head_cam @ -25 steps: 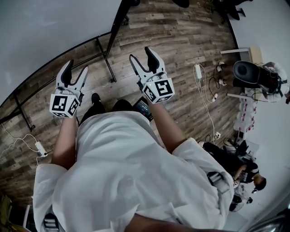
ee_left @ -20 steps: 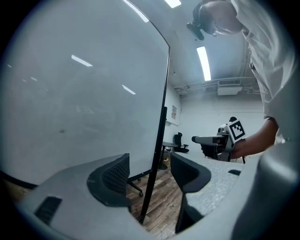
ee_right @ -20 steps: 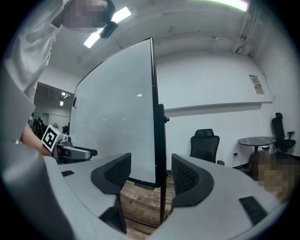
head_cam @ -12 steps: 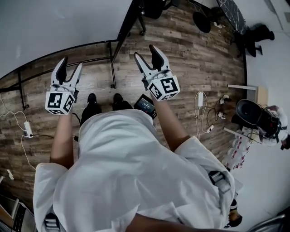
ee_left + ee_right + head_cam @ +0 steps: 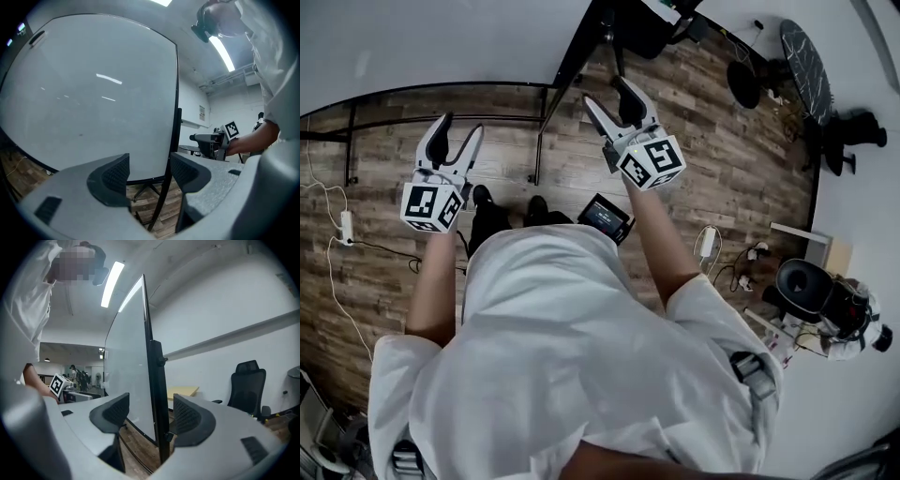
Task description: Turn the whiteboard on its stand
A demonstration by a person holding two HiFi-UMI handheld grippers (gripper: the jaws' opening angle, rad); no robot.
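Note:
The whiteboard (image 5: 422, 37) is a large white panel in a black frame, at the top left of the head view. Its black side post (image 5: 567, 61) runs down to the stand's feet on the wood floor. My left gripper (image 5: 457, 133) is open, facing the board's face (image 5: 93, 93) near its right edge (image 5: 177, 108), touching nothing. My right gripper (image 5: 607, 94) stands by the post, its jaws opening. In the right gripper view the board (image 5: 126, 371) is edge-on and the post (image 5: 157, 394) lines up with the gap of the gripper (image 5: 150, 416), ahead of the pads, untouched.
Black office chairs (image 5: 246, 380) and a light desk (image 5: 183, 391) stand beyond the post. Stand rails (image 5: 441, 117) and cables with a power strip (image 5: 345, 225) lie on the floor at left. Dark equipment (image 5: 806, 286) sits at the right. A small screen (image 5: 605, 217) hangs at the person's waist.
The head view has swung right along the board. Both grippers have come nearer the board's right end, and the right one now sits close beside the post.

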